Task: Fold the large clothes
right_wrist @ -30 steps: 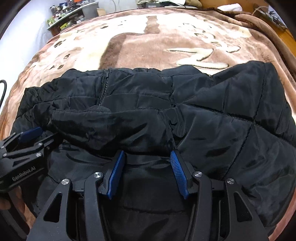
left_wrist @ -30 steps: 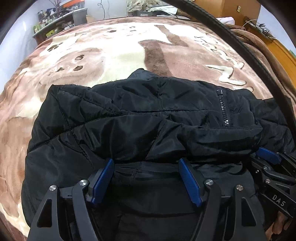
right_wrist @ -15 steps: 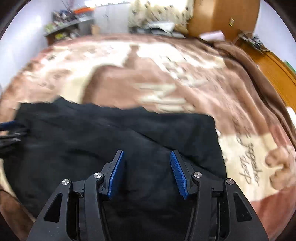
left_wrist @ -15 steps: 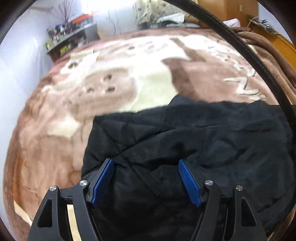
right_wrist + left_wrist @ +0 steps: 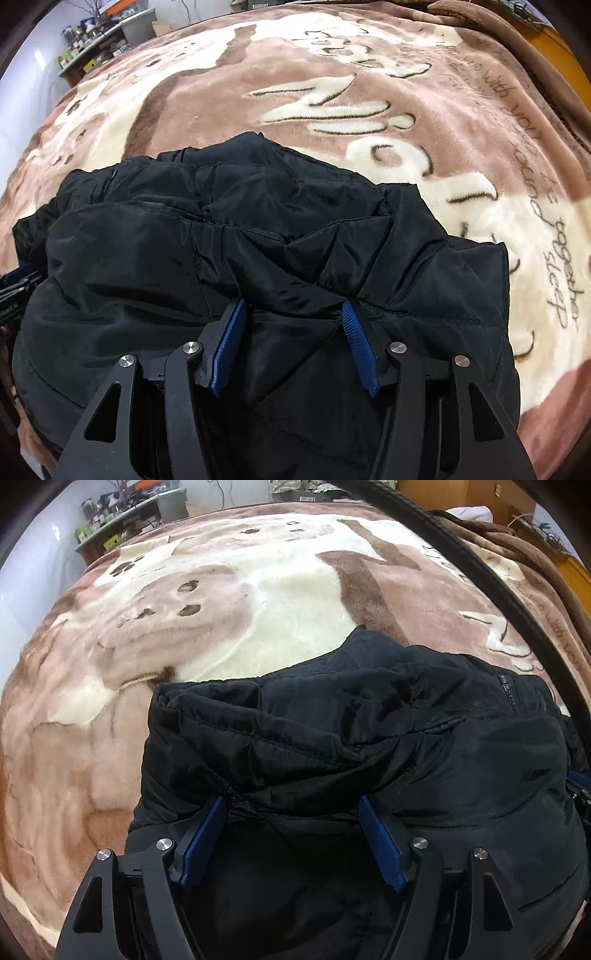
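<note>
Black quilted jacket point(image 5: 369, 746) now bunched into a narrower bundle mid-blanket point(image 5: 258, 602) vs spread wide a sec ago, left gripper point(image 5: 291, 834) & right gripper point(image 5: 291, 343) both agape over its near edge, gripping nothing, so fold's prob nearly done.

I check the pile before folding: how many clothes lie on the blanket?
1: a black quilted jacket, bunched on the brown and cream blanket, under both grippers. Another garment could be hidden beneath it.
</note>
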A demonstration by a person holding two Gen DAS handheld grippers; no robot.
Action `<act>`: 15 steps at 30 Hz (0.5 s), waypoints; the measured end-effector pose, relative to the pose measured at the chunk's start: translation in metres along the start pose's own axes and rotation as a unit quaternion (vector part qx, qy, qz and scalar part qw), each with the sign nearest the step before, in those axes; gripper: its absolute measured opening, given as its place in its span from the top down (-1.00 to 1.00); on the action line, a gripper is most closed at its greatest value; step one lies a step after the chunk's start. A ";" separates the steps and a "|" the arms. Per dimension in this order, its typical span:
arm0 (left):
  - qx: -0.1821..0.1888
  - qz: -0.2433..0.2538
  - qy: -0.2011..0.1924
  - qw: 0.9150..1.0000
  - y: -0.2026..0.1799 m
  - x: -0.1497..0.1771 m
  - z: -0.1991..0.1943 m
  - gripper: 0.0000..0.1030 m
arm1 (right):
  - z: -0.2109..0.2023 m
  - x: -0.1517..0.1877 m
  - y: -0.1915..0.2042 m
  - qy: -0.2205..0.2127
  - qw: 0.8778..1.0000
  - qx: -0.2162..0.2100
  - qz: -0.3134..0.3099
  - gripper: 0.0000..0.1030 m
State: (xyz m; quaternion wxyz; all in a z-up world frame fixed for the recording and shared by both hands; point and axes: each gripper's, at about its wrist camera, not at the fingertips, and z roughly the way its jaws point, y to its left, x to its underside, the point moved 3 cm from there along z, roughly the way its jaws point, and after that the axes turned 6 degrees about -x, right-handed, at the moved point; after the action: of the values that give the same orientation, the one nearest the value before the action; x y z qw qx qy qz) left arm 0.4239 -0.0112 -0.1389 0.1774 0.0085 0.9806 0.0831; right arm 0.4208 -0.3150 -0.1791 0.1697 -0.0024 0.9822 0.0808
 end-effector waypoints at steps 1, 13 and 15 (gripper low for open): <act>-0.003 0.000 0.002 1.000 0.000 0.000 -0.002 -0.44 | -0.003 -0.002 -0.001 0.004 1.000 -0.003 0.002 -0.05; -0.006 -0.024 -0.062 0.998 0.059 0.035 -0.074 -0.43 | -0.108 0.060 -0.012 -0.095 0.994 -0.048 -0.037 -0.04; -0.018 -0.022 -0.062 0.998 0.066 0.045 -0.068 -0.43 | -0.089 0.070 -0.015 -0.069 0.996 -0.032 -0.046 -0.04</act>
State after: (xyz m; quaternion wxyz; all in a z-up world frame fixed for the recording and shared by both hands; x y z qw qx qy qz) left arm 0.3572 0.0445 -0.0803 0.2393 -0.0107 0.9661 0.0965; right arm 0.3259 -0.3420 -0.1220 0.2408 -0.0470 0.9638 0.1047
